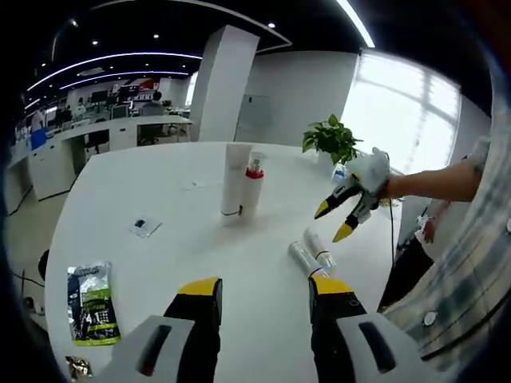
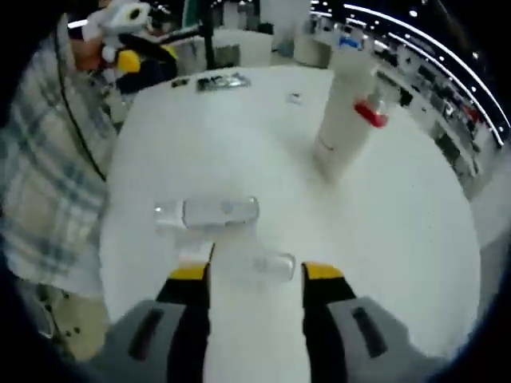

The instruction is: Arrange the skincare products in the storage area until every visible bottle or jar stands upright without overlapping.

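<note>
Two small clear bottles lie on their sides on the white table [image 1: 160,191]: one [image 1: 302,257] [image 2: 209,213] beside the other [image 1: 320,248] [image 2: 257,265]. A tall white tube [image 1: 234,179] [image 2: 342,104] stands upright, with a white bottle with a red collar [image 1: 254,182] [image 2: 369,113] upright against it. My right gripper [image 1: 333,221] [image 2: 255,273] hovers open above the lying bottles, and the nearer bottle shows between its jaws. My left gripper [image 1: 265,289] [image 2: 128,57] is open near the table edge with nothing in it.
A green and black sachet [image 1: 93,303] [image 2: 223,80] lies near the table's edge, and a small flat packet [image 1: 145,227] [image 2: 295,97] lies farther in. A potted plant [image 1: 331,140] stands at the far side. A person in a plaid shirt [image 2: 48,175] stands by the table.
</note>
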The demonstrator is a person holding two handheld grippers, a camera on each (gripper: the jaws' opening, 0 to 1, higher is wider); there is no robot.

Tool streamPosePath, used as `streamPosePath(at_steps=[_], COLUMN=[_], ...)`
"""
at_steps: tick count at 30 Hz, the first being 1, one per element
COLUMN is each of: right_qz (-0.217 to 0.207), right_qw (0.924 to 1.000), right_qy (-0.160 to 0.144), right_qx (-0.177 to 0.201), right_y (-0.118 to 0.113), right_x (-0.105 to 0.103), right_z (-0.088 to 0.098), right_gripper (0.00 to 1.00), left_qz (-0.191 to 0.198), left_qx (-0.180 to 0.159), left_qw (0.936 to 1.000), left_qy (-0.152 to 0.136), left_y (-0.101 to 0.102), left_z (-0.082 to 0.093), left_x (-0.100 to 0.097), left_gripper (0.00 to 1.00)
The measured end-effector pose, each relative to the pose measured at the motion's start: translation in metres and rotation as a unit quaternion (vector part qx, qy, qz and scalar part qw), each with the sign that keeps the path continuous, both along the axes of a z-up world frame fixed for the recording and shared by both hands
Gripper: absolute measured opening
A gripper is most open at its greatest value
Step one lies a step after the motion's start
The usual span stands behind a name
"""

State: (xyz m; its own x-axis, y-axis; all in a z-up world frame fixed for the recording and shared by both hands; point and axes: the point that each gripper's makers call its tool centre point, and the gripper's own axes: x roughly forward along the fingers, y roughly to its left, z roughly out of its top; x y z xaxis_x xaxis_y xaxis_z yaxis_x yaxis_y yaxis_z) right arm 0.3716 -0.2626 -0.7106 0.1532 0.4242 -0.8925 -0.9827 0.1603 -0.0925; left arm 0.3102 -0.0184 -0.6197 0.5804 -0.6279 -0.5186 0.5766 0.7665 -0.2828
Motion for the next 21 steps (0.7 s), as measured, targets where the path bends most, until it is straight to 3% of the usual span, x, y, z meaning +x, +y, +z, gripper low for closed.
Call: streamPosePath(at_steps=[3, 6, 8, 9, 11, 14, 17, 19, 21], right_qz=[0.117, 0.207, 0.237, 0.266, 0.288, 0.329, 0.334, 0.316, 0.313], right_qw=[0.9896, 0.9694, 0.9612, 0.9521, 0.9444, 0.9263, 0.9229, 0.9291, 0.9291], right_qy=[-0.014, -0.019, -0.018, -0.014, -0.008, 0.002, 0.011, 0.021, 0.023], right_qx=[-0.083, -0.131, -0.141, -0.151, -0.159, -0.184, -0.192, -0.190, -0.196], right_y=[-0.002, 0.001, 0.004, 0.008, 0.011, 0.009, 0.006, 0.003, -0.002], right_x=[-0.003, -0.006, -0.009, -0.013, -0.017, -0.025, -0.029, -0.032, -0.033], right_z=[-0.014, -0.025, -0.028, -0.031, -0.036, -0.045, -0.050, -0.051, -0.053], right_gripper=[0.45, 0.45, 0.44, 0.43, 0.40, 0.38, 0.31, 0.24, 0.20], left_qz=[0.008, 0.014, 0.016, 0.019, 0.027, 0.032, 0.034, 0.036, 0.036], left_qx=[0.000, 0.003, 0.005, 0.008, 0.008, 0.009, 0.011, 0.011, 0.012], left_qw=[1.0000, 0.9999, 0.9999, 0.9998, 0.9996, 0.9994, 0.9994, 0.9993, 0.9993], left_qy=[-0.002, -0.001, -0.002, -0.001, 0.001, 0.001, 0.001, 0.001, 0.002], left_y=[0.006, 0.010, 0.013, 0.016, 0.021, 0.024, 0.026, 0.027, 0.027], left_z=[0.002, 0.002, 0.001, 0.001, 0.001, 0.002, 0.002, 0.001, 0.001], left_x=[-0.001, -0.003, -0.005, -0.006, -0.007, -0.009, -0.011, -0.011, -0.011], left_gripper=[0.45, 0.45, 0.45, 0.45, 0.45, 0.45, 0.45, 0.45, 0.45])
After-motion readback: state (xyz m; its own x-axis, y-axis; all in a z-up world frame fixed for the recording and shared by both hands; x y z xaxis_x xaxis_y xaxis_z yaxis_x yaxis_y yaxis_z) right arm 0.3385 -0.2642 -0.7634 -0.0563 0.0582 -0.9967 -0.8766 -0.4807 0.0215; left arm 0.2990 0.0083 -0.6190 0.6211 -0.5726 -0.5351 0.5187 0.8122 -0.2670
